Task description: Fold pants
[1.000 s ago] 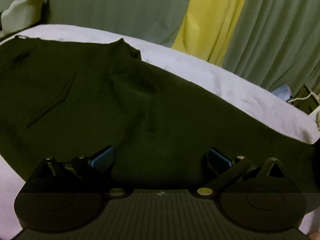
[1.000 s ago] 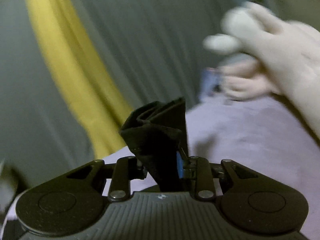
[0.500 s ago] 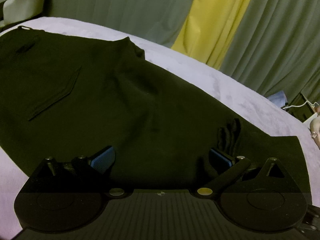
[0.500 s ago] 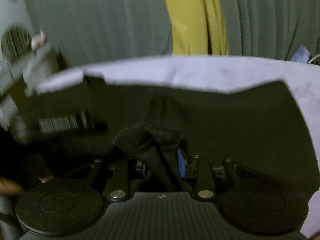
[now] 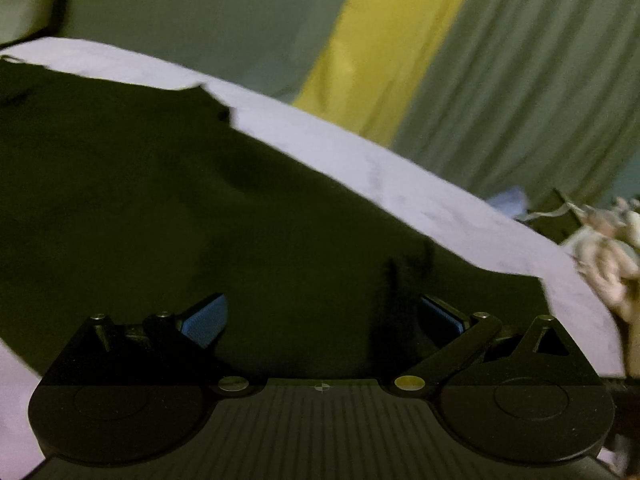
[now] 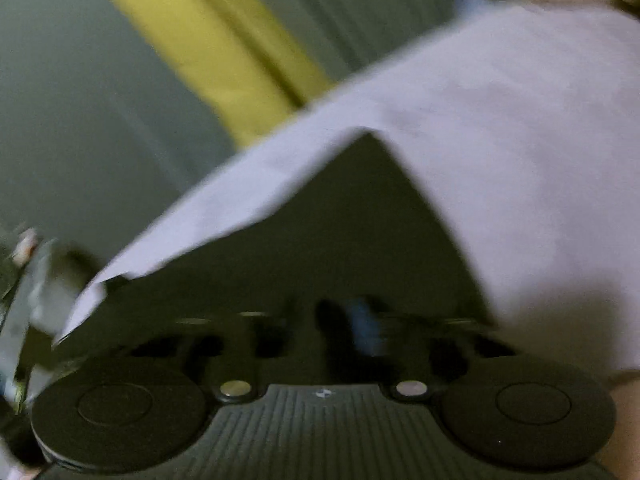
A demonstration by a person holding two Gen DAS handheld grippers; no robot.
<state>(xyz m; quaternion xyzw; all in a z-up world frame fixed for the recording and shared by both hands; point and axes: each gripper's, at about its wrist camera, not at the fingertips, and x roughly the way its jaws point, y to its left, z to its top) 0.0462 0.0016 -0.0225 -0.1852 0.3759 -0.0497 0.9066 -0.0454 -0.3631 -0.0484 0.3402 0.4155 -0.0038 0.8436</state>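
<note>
Left gripper (image 5: 322,320): jaws wide apart, blue pads (image 5: 204,318) on either side of the pants (image 5: 180,208), nothing pinched. Right gripper (image 6: 340,328): view smeared by blur, but the jaws read as drawn fully together; a dark strip stood at the blue pad, so possibly a pinch of cloth, though I could not tell for certain.

Pants: dark, spread mostly flat on the bed (image 5: 400,184), filling the near side of it in both views; one squared corner (image 6: 364,136) pointed away from the right gripper.

Judgement on the step: a fold appeared to be under way. To do it well, the carried edge should be laid square onto the layer beneath, seams matched, then smoothed outward before letting go. The left gripper would best pin the pants down near the crease line.

Bed: pale lilac cover, soft, so the pants may creep. Beyond the bed: grey-green curtains (image 5: 540,92) with one yellow panel (image 5: 392,48). A pale plush toy (image 5: 608,264) lay at the bed's right edge.
</note>
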